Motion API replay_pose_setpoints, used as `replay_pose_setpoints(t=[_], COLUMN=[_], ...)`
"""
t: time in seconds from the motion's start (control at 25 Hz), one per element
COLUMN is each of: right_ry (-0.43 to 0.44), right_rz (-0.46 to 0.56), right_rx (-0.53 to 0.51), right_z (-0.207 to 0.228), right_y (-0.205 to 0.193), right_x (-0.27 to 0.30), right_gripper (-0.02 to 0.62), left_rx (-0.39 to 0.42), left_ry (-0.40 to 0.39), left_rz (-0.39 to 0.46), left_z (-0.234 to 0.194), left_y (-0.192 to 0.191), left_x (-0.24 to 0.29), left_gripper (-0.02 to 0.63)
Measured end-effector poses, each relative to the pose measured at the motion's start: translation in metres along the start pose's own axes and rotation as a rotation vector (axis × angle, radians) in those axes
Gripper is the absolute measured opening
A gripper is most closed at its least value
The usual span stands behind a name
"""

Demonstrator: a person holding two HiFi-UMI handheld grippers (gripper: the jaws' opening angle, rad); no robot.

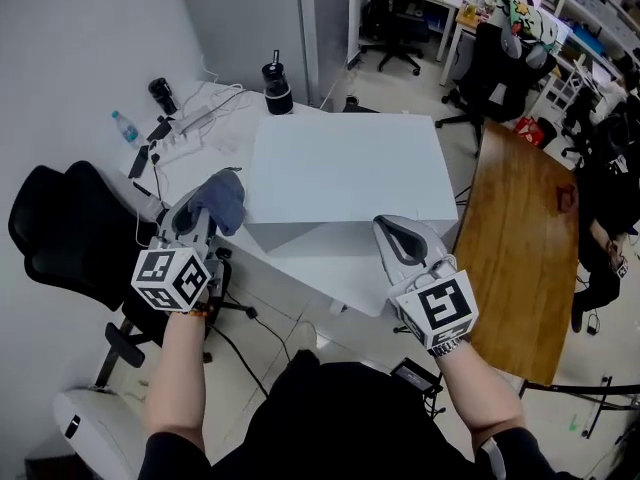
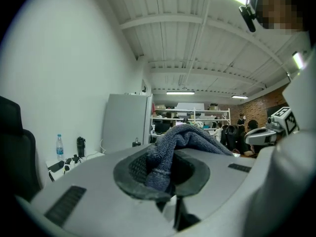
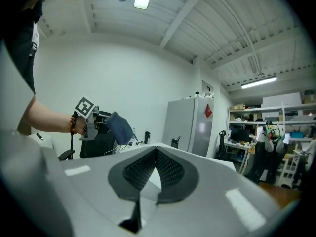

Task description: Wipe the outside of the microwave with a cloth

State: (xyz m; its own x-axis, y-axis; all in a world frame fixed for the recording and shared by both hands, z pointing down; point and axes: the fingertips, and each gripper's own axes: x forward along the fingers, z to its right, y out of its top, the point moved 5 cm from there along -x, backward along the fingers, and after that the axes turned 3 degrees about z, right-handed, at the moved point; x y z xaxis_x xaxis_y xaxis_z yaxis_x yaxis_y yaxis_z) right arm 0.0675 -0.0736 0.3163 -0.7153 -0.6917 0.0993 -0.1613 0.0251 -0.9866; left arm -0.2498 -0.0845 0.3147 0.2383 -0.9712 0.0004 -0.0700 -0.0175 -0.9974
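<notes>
The microwave (image 1: 340, 173) is a white box on the white table (image 1: 190, 173), its flat top facing me. My left gripper (image 1: 200, 220) hovers at its front left corner, shut on a blue-grey cloth (image 1: 224, 198) that bulges out past the jaws. In the left gripper view the cloth (image 2: 183, 141) is bunched between the dark pads (image 2: 129, 168). My right gripper (image 1: 402, 236) is at the microwave's front right, shut with nothing in it; its pads (image 3: 170, 169) meet at the tip. The right gripper view also shows the left gripper (image 3: 87, 118) and its cloth (image 3: 120, 127) off to the left.
A black office chair (image 1: 70, 230) stands left of the table. A water bottle (image 1: 124, 126), a power strip with cables (image 1: 190, 126) and a black tumbler (image 1: 277, 88) lie behind the microwave. A wooden table (image 1: 520, 238) is at the right, a grey cabinet (image 1: 325, 23) at the back.
</notes>
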Motion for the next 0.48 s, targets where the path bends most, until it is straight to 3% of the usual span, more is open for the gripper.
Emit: replay_pose_setpoints(t=[0.48], right_ry=[0.033], right_rz=[0.022], right_rx=[-0.001], right_z=[-0.023], right_y=[-0.008], right_x=[-0.082], right_gripper=[0.0], left_rx=[0.002], left_ry=[-0.193], left_rz=[0.006], left_z=[0.155], left_y=[-0.004], left_x=[-0.065], left_gripper=[0.044])
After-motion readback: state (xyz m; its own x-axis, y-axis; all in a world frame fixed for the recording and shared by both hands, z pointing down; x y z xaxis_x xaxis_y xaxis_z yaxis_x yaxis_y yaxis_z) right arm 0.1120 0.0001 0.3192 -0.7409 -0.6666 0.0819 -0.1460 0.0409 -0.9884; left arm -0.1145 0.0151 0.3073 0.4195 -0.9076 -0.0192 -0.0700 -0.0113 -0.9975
